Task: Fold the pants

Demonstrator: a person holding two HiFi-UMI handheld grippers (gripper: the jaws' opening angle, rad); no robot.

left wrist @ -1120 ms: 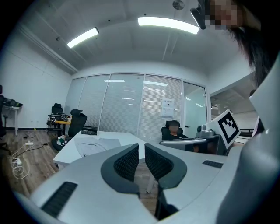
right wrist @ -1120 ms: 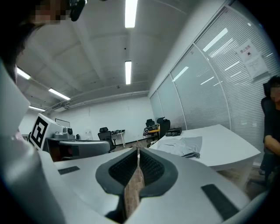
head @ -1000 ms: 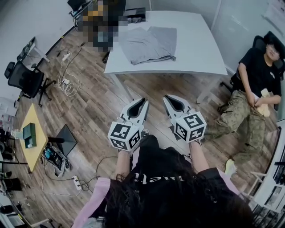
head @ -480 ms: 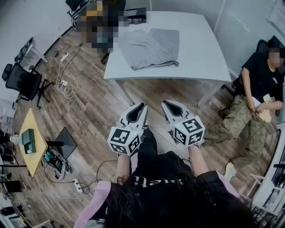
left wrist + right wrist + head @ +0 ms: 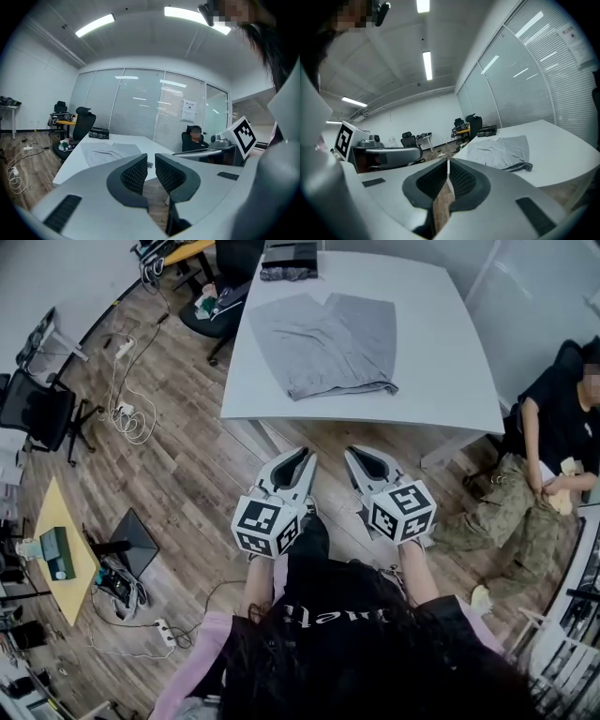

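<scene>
In the head view the pants [image 5: 323,343] lie spread flat on the white desk [image 5: 450,362], their near end close to the desk's near edge and a dark bundle [image 5: 289,261] beyond them at the far edge. Nothing is folded yet: both legs rest side by side in a single layer, so every fold is left to do. Their long axis runs from the near edge toward the far edge, leaning a little left as it goes away. A cleft between the halves opens at the far end, so the legs likely point away and the slightly rumpled end faces the person. The left tool [image 5: 305,460] and the right tool [image 5: 352,454] hang over the wooden floor [image 5: 187,456], well apart from the desk, both pointing toward it. A seated person [image 5: 553,437] is off to the right.

In the left gripper view the jaws are closed but for a sliver, with nothing between them. The pants show beyond, left of the jaws on the desk top.

In the right gripper view the jaws are pressed together and empty, only floor showing below the seam. The pants lie ahead and to the right, rumpled end nearest
</scene>
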